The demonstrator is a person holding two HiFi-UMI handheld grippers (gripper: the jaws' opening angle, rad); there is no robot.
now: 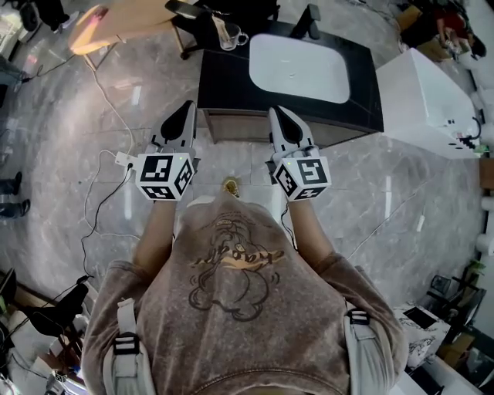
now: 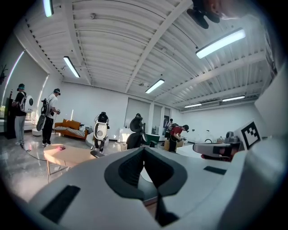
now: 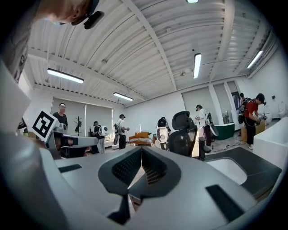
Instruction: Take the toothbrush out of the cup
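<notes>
A clear glass cup with a handle stands on the far left corner of the black counter, with a toothbrush leaning in it. My left gripper is level just short of the counter's near edge, well short of the cup. Its jaws meet at the tips with nothing between them. To its right, my right gripper points at the counter in front of the basin and is shut and empty. Neither gripper view shows the cup.
A white basin is set into the counter. A white cabinet stands to the right and a wooden table to the upper left. Cables trail over the grey floor. Several people and chairs are in the room beyond.
</notes>
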